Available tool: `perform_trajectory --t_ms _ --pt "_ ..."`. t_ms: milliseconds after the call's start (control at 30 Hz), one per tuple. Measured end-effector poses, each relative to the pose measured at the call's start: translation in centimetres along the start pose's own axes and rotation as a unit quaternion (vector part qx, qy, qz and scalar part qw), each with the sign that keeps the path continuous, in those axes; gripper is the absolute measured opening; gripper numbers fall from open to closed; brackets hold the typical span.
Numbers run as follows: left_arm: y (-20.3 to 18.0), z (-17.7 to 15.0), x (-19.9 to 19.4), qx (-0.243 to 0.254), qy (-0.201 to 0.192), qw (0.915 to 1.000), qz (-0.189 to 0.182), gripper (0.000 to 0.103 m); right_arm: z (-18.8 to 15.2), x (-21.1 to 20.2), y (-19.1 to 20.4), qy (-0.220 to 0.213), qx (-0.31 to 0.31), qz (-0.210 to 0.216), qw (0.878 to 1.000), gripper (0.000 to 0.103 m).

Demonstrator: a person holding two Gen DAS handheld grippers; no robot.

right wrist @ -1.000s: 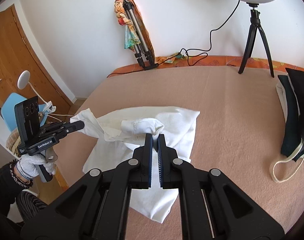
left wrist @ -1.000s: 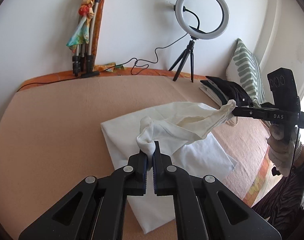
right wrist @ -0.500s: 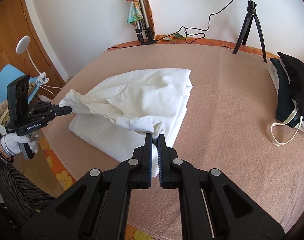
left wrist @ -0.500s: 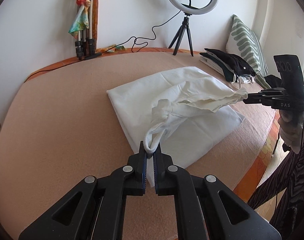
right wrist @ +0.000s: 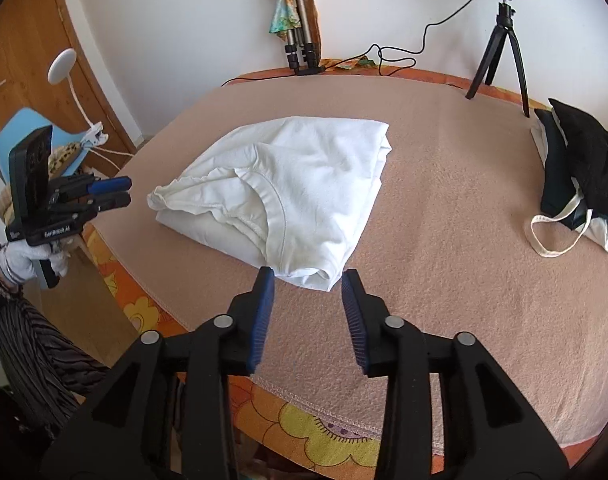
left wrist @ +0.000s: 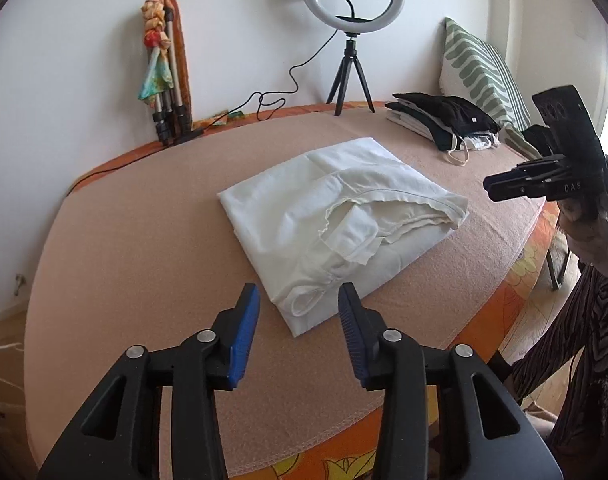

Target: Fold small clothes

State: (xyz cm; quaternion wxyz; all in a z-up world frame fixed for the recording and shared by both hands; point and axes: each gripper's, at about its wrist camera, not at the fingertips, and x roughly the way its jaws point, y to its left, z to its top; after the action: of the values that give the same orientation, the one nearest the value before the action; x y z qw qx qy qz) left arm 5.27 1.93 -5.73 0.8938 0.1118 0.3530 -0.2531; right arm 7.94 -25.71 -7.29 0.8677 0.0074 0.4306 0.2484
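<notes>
Change: half a second ago both grippers pinched corners of the white garment [left wrist: 339,216] and held it stretched between them; it now lies dropped on the blanket, and both sets of jaws have just been opening.
Left gripper [left wrist: 300,312]: jaws apart, blue pads bare; the garment's near corner sits just past the tips, in the gap at 12 o'clock, untouched.
Right gripper [right wrist: 307,294]: jaws apart, nothing clamped; the garment's near folded corner lies just ahead of the tips at 12 o'clock, apart from both pads.
White garment: folded into a rough rectangle, flat on the pink blanket [left wrist: 136,248] near its front edge, its neckline hem showing on top.
Person: a white-gloved hand [right wrist: 22,260] holds the left gripper at 9 o'clock in the right wrist view.
Clothes pile [left wrist: 443,120]: dark and white folded pieces, at 2 o'clock in the left view, well apart from the garment.
Far edge: ring light on tripod [left wrist: 351,36] at 12 o'clock, patterned pillow [left wrist: 479,68] at 2 o'clock, folded tripod with scarf [left wrist: 166,76] at 11 o'clock against the wall.
</notes>
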Motion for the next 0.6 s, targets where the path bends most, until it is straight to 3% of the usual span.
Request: perform_trajectory --t_ms 167,300,333,367,400,467,600 --pt "-2.5 1.3 2.4 0.060 0.012 0.9981 -0.006 0.042 0.9 2.3 -2.4 0.027 0.089 0.035 0.995 0.040" --pt "-2.9 1.3 4.3 0.073 0.029 0.9969 -0.005 0.042 1.1 4.0 -2.4 0.045 0.105 0.049 0.992 0.040" --pt "-3.0 1.1 4.5 0.073 0.034 0.9968 -0.006 0.040 1.1 4.2 -2.1 0.048 0.101 0.049 0.992 0.034" --pt "-3.0 1.0 4.7 0.072 0.038 0.9966 -0.010 0.024 1.1 4.2 -1.9 0.046 0.097 0.046 0.993 0.021" --pt "-2.9 0.8 5.0 0.071 0.045 0.9962 -0.022 0.003 1.2 4.3 -1.6 0.047 0.091 0.045 0.994 0.014" --pt "-3.0 0.3 5.1 0.080 0.057 0.9946 -0.034 0.003 1.4 4.0 -1.4 0.043 0.091 0.054 0.993 0.008" --pt "-3.1 -1.3 5.0 0.096 0.073 0.9921 -0.035 0.003 1.5 2.4 -2.0 0.034 0.095 0.070 0.992 0.008"
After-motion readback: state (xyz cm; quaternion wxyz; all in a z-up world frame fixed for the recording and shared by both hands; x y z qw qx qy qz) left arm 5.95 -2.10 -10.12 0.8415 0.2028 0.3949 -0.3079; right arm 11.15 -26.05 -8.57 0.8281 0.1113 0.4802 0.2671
